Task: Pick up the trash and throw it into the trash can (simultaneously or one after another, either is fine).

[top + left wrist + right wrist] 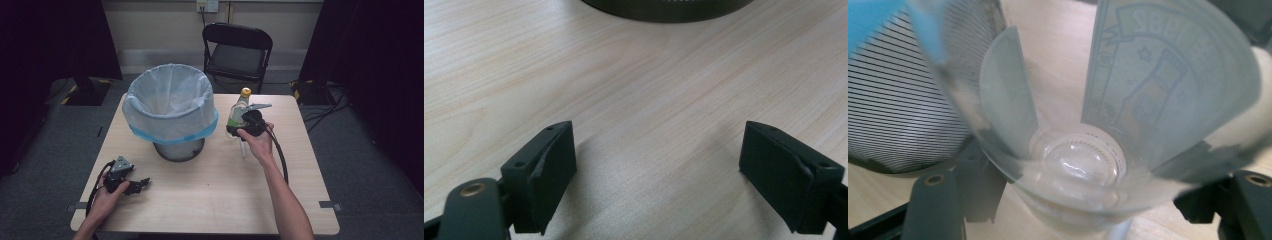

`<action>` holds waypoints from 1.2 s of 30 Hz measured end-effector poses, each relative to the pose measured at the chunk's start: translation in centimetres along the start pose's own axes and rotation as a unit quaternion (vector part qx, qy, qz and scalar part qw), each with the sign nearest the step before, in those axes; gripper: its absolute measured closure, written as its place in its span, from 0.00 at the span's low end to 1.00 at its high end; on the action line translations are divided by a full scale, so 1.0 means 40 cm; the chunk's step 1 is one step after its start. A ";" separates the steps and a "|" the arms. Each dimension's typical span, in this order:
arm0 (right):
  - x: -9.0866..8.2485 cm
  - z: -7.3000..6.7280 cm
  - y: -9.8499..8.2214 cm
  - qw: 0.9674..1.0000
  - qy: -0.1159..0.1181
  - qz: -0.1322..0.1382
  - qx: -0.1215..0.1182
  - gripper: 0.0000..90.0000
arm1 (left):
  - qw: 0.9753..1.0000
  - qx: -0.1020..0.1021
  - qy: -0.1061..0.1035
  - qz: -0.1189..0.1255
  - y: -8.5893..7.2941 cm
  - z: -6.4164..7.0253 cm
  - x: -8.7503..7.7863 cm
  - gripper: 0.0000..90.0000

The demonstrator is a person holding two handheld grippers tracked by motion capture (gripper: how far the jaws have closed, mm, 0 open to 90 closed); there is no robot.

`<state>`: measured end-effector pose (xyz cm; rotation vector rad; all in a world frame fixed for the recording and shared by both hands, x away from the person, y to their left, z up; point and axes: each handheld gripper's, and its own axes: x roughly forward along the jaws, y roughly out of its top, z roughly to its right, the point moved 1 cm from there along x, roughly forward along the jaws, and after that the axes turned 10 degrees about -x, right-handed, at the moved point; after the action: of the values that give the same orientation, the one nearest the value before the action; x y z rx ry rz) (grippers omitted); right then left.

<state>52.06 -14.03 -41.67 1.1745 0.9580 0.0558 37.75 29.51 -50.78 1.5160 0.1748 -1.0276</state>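
- The right tool (239,131) pinches a clear bottle (238,111), gold-capped, upright just beside the lined bin (172,107).
- The left tool (137,185) rests on the surface (210,195), jaws spread with nothing between them.

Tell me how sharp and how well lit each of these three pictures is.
High view: the room's edges fall into darkness while the pale wooden table is evenly lit and sharp. Left gripper view: crisp wood grain, soft shadows under the open left gripper. Right gripper view: the clear plastic bottle with a printed label sits too close, blurred, with glare on its base.
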 end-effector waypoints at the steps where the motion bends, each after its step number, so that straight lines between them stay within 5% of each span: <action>1: -0.007 -0.001 0.002 1.000 -0.001 0.003 -0.001 0.31 | 1.000 0.000 0.000 0.000 0.000 0.000 0.000 0.16; 15: -0.108 -0.012 0.024 0.999 0.000 0.036 0.014 0.31 | 1.000 0.000 0.000 0.000 0.000 0.000 0.000 0.16; 36: -0.179 -0.021 0.120 0.995 -0.004 0.095 0.005 0.31 | 1.000 0.000 0.000 0.000 0.000 0.000 0.000 0.16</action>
<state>49.10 -14.91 -33.57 1.2721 0.8388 0.1977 37.76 29.51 -50.77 1.5153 0.1748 -1.0287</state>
